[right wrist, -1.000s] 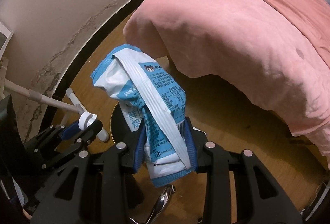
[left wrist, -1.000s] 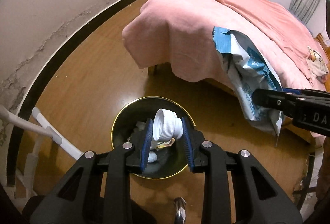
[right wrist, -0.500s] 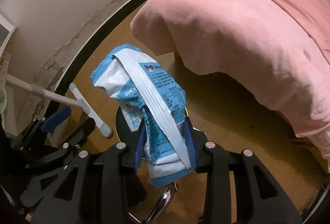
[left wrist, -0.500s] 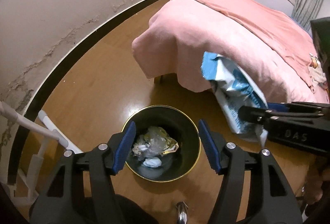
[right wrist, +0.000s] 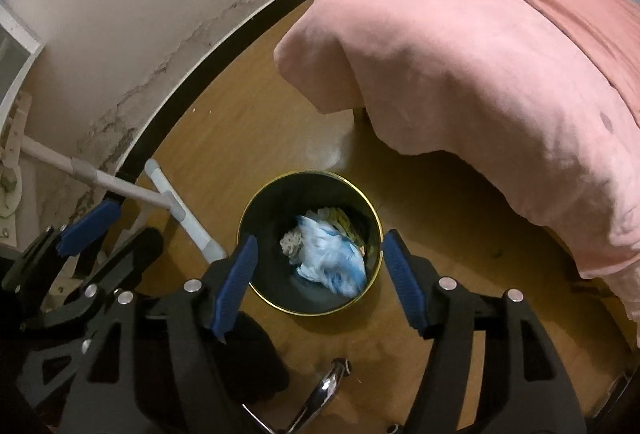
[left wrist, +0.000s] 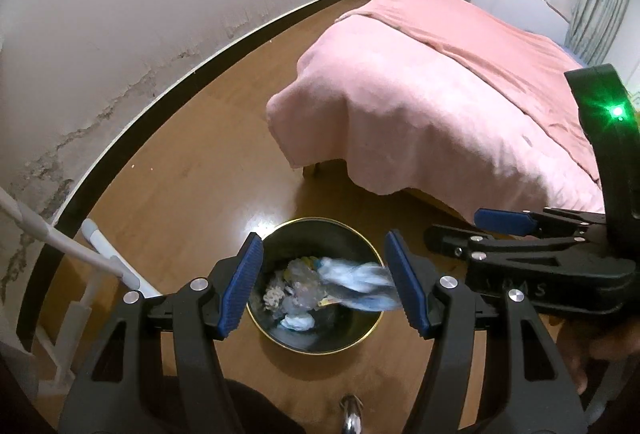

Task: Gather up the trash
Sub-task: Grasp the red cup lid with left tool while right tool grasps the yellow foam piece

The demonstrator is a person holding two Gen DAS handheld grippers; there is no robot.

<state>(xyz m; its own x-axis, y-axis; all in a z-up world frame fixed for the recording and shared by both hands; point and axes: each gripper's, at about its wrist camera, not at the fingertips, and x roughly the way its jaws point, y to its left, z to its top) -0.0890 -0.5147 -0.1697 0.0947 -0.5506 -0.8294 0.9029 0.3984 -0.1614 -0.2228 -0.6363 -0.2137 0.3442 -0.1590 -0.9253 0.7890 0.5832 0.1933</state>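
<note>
Left gripper [left wrist: 323, 284]: your blue-padded fingers [left wrist: 241, 286] stand wide apart, nothing between them, nothing touched. It hangs above the bin, pointing down and forward.

Right gripper [right wrist: 316, 281]: fingers [right wrist: 401, 280] likewise spread wide and empty. From the left wrist view it lies to your right, held level, its tips reaching toward the bin; a green light [left wrist: 618, 111] glows on its body.

Trash bin [right wrist: 256, 206]: round, black with a gold rim, standing on the wooden floor [left wrist: 192, 186] directly below and ahead of both tools, framed between each pair of fingers.

Blue-and-white snack bag [right wrist: 332, 254]: blurred, inside the bin's mouth on the side nearer your right gripper, free of both tools. Whether it has settled cannot be told.

Other trash [left wrist: 296, 282]: crumpled pale pieces in the bin beneath the bag.

Bed [left wrist: 440, 106]: pink cover, beyond the bin, ahead and to the right.

White mop [right wrist: 180, 210]: left of the bin, by the wall.
</note>
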